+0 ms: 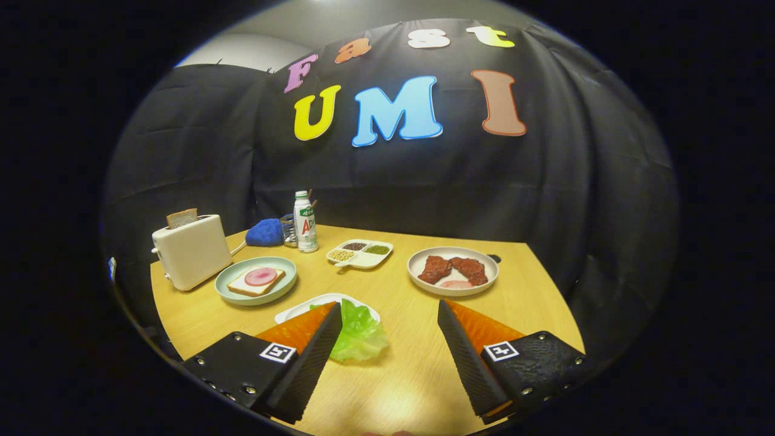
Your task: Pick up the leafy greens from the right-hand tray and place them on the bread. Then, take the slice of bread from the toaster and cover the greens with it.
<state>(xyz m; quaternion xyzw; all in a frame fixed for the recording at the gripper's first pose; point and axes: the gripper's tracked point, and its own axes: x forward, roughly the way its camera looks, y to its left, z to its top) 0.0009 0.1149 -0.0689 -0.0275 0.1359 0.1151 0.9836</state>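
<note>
Here hand-held gripper (387, 339) hovers wide open, holding nothing; leafy greens (358, 336) lie beside its left finger, lined up for grasping; bread (257, 281) waits beyond.

We are seeing a wooden counter (418, 369). A plate with brown meat pieces (453, 270) is sitting on it. Near it a small white dish with three parts (359, 253) is holding seeds and green bits. A tall bottle (305, 222) is standing at the back, just beside a blue cloth (264, 232).
</note>
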